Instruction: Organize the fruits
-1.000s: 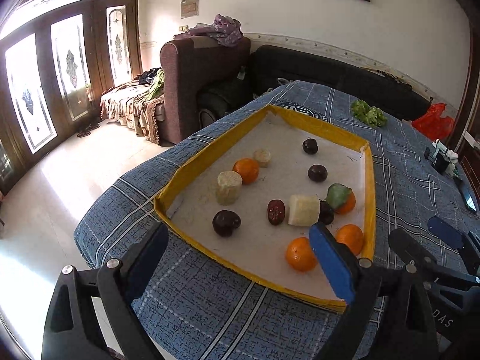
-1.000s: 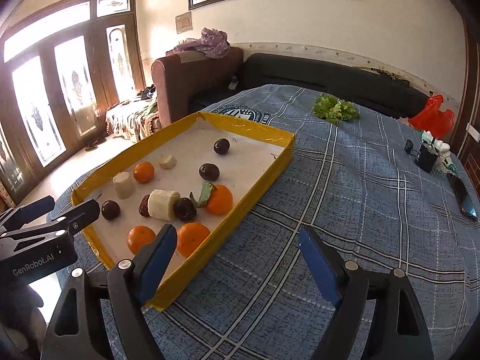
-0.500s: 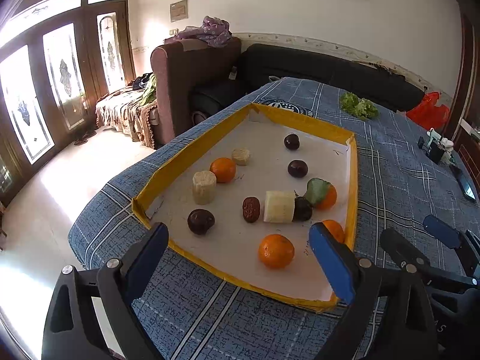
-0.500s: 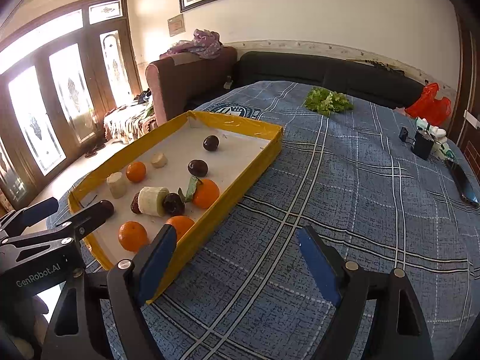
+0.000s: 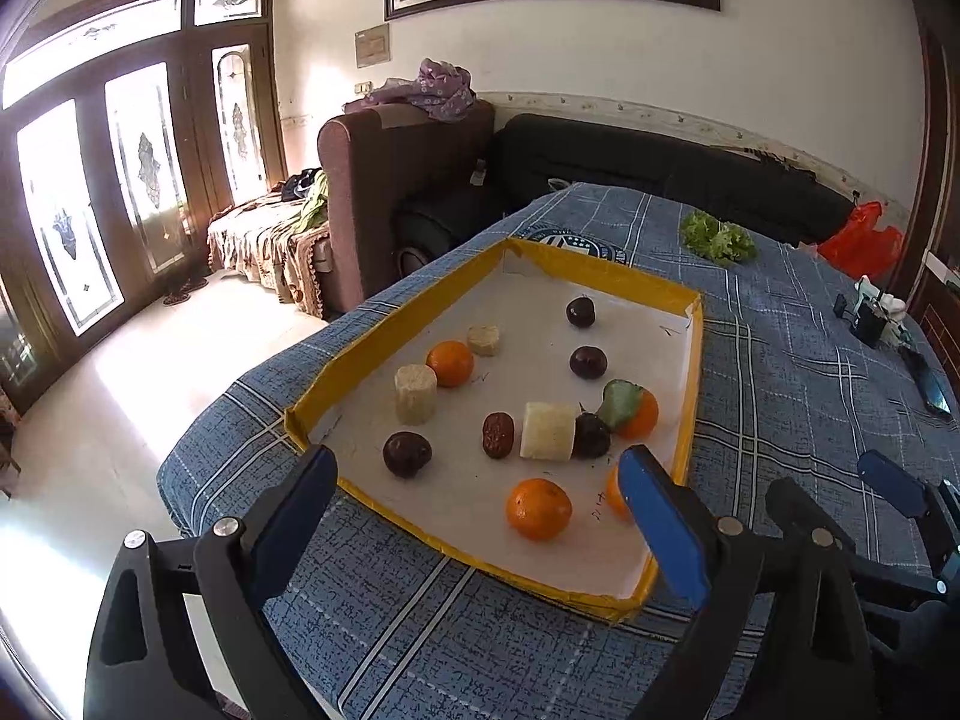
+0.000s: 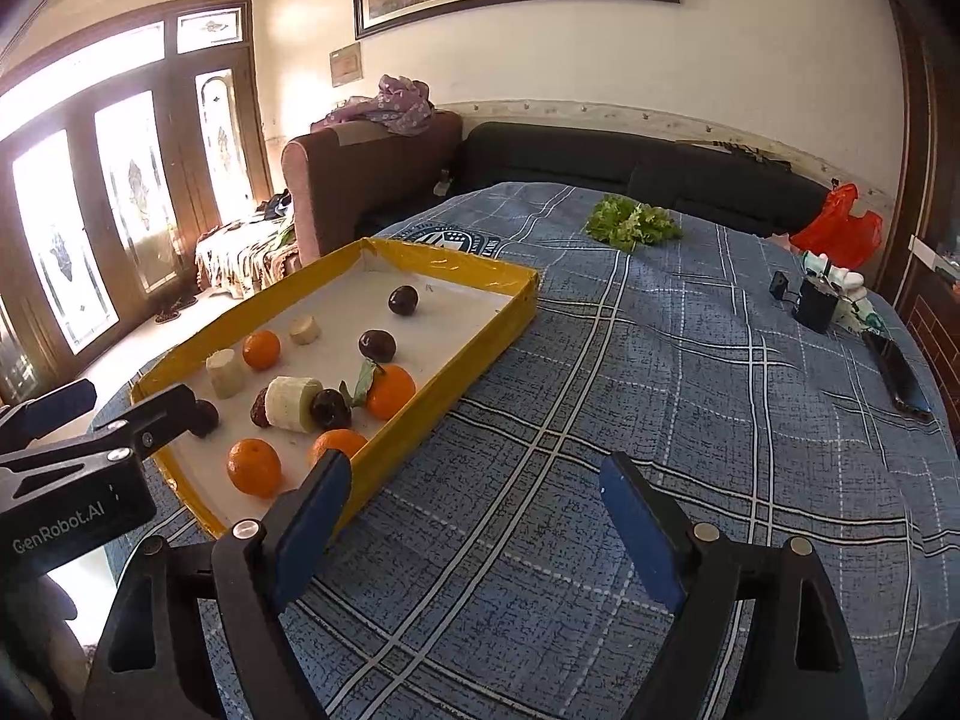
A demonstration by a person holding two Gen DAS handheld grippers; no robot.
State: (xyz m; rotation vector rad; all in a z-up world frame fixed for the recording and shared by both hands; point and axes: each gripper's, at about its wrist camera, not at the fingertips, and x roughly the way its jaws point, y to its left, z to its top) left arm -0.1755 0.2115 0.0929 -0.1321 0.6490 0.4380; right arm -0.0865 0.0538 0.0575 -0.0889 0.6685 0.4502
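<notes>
A yellow-rimmed tray (image 5: 390,336) (image 6: 480,336) with a white floor lies on the blue plaid tablecloth. In it are several oranges (image 5: 538,509) (image 6: 254,466), dark plums (image 5: 407,453) (image 6: 377,345), pale banana pieces (image 5: 547,431) (image 6: 290,403) and a red date (image 5: 497,434). One orange carries a green leaf (image 5: 621,402). My left gripper (image 5: 474,516) hangs open above the tray's near edge, empty. My right gripper (image 6: 471,507) stands open over bare cloth to the right of the tray, empty.
A lettuce bunch (image 6: 633,222) lies at the table's far side. A red bag (image 6: 840,228), small dark gadgets (image 6: 816,303) and a phone (image 6: 900,375) sit along the right edge. Sofas (image 5: 408,180) stand beyond the table, glass doors at left.
Both grippers have drawn back from the tray, so the tray and fruit look smaller and farther. Nothing in the tray has moved.
</notes>
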